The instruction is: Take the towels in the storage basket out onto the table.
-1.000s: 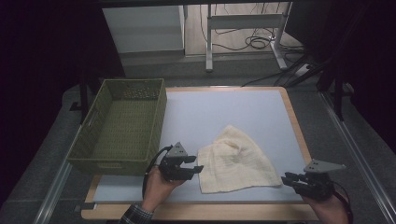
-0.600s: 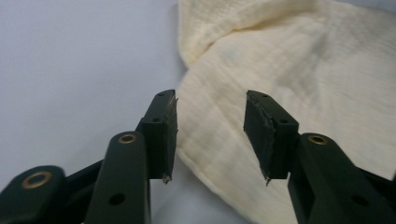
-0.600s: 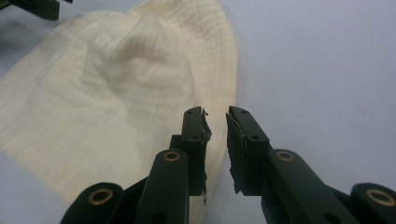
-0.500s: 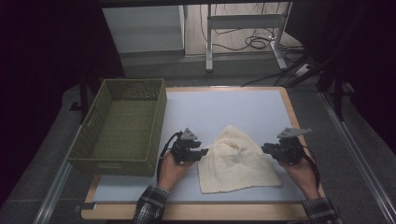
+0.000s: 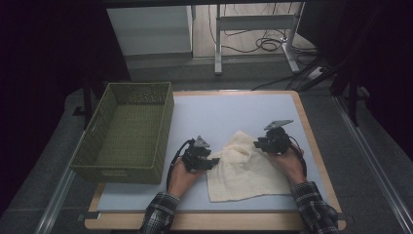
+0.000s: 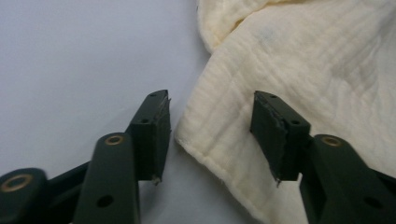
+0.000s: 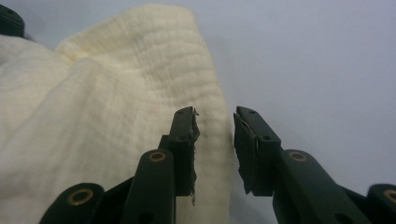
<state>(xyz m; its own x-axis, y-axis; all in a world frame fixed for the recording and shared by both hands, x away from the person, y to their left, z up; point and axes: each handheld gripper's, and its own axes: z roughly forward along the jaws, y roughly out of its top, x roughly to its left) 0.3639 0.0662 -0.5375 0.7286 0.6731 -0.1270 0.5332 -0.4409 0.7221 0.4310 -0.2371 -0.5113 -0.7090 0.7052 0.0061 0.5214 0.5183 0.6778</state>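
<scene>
A cream cloth (image 5: 243, 168) lies rumpled on the pale blue mat (image 5: 219, 112), its far part bunched up. My left gripper (image 5: 214, 162) is at the cloth's left edge. In the left gripper view its jaws (image 6: 210, 135) stand open, with the cloth's hemmed corner (image 6: 219, 135) lying between them and a gap on both sides. My right gripper (image 5: 256, 145) is at the cloth's far right edge. Its jaws (image 7: 215, 144) have just been opening and stand a little apart, with the cloth's folded edge (image 7: 212, 107) between them and not pinched.
A green woven basket (image 5: 165, 122) stands to the left of the mat, close to my left hand. The wooden table rim (image 5: 311, 146) runs along the right side. Bare mat lies beyond the cloth.
My right gripper has travelled from the front right corner up and left to the cloth's right edge. My left gripper has shifted right and away from me to the cloth's left edge.
</scene>
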